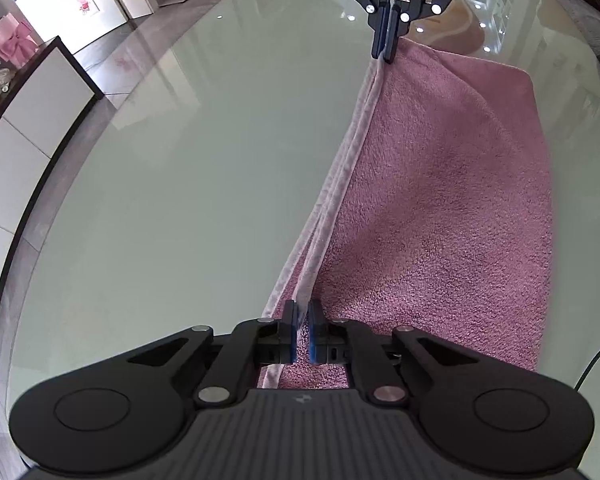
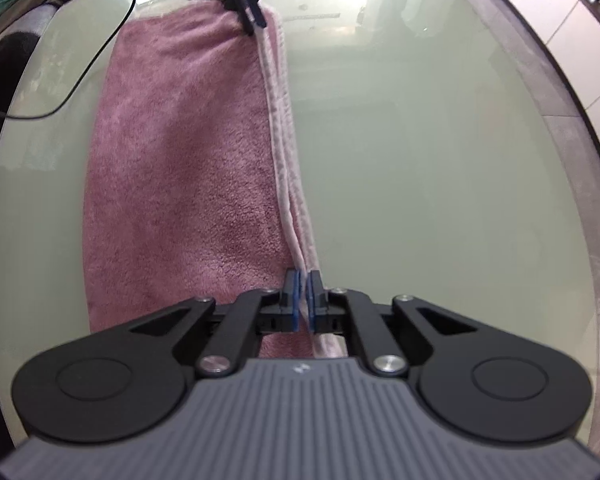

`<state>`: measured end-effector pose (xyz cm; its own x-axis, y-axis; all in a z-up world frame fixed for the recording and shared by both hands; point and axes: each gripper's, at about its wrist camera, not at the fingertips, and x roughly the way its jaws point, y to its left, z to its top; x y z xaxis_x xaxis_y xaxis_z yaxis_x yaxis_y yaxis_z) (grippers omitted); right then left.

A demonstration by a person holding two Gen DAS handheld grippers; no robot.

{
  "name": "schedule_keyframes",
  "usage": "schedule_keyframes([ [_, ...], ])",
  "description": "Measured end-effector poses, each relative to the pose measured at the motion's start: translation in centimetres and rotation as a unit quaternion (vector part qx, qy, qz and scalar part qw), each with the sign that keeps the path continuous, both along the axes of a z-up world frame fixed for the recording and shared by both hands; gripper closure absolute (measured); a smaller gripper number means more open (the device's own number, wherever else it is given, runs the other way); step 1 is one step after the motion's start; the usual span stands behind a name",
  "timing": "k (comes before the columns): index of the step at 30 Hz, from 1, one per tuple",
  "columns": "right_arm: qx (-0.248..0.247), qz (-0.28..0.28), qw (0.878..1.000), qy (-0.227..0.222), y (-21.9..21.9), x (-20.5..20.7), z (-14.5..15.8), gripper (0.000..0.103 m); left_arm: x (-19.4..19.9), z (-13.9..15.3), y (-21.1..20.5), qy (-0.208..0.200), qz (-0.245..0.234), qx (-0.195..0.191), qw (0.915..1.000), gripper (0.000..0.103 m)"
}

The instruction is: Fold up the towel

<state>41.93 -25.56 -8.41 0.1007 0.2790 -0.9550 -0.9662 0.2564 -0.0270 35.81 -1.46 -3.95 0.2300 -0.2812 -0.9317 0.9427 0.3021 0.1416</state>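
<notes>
Pinching the same hemmed edge from opposite ends, both grippers sit low over a pale glass table (image 1: pixel 160 168).

Left wrist view, left to right: a white cabinet (image 1: pixel 28 128) with a pink bow-tied box (image 1: pixel 12 40) on top stands beyond the table rim; bare glass fills the middle. The left gripper (image 1: pixel 301 330) points forward along the towel's pale double hem, its blue-padded fingers (image 1: pixel 290 332) closed down on that hem with only the cloth between them. The pink towel (image 1: pixel 440 200) spreads to the right of the hem, lying folded and flat on the glass. At the far end of the hem the right gripper (image 1: pixel 388 46) comes in from the top of the frame, pointing back toward the camera, its jaws clamped on the far corner of the hem.

No brand text is legible; only a small pale emblem (image 1: pixel 301 399) marks the ribbed gripper body.

Right wrist view, left to right: a black cable (image 2: pixel 100 60) trails across the glass at left. The towel (image 2: pixel 180 160) lies left of the hem here. The right gripper (image 2: pixel 303 294) grips the near end of the hem between its blue pads, jaws nearly together. The left gripper (image 2: pixel 256 20) holds the far end at top, its tips pressed onto the cloth. Bare glass lies to the right.
</notes>
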Motion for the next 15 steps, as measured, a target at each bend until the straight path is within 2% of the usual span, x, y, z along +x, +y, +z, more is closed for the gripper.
schedule_keyframes([
  [6, 0.012, -0.03, 0.999, -0.011, -1.1, -0.2, -0.1, 0.099, 0.3, -0.6, 0.2, -0.004, 0.015, -0.003, 0.9999, 0.097],
  [8, 0.022, -0.047, 0.999, -0.016, -1.7, -0.3, 0.1, 0.097, 0.1, -1.0, 0.0, -0.016, 0.018, -0.001, 0.9997, 0.091],
  [9, 0.027, -0.055, 0.998, -0.018, -2.1, -0.4, 0.2, 0.095, 0.0, -1.0, -0.1, -0.025, 0.018, 0.001, 0.9995, 0.08],
  [10, 0.031, -0.063, 0.997, -0.02, -2.4, -0.5, 0.3, 0.087, -0.2, -0.9, -0.2, -0.036, 0.019, 0.004, 0.9991, 0.07],
  [11, 0.036, -0.072, 0.997, -0.022, -2.7, -0.5, 0.4, 0.079, 0.3, -0.9, -0.4, -0.039, 0.02, 0.006, 0.999, 0.065],
  [12, 0.041, -0.08, 0.996, -0.024, -3.1, -0.6, 0.5, 0.076, 0.2, -0.6, -0.1, -0.059, 0.024, 0.012, 0.9979, 0.061],
  [15, 0.061, -0.111, 0.992, -0.024, -4.4, -0.6, 1.0, 0.076, 0.4, 0.3, 0.9, -0.066, 0.039, 0.004, 0.997, 0.061],
])
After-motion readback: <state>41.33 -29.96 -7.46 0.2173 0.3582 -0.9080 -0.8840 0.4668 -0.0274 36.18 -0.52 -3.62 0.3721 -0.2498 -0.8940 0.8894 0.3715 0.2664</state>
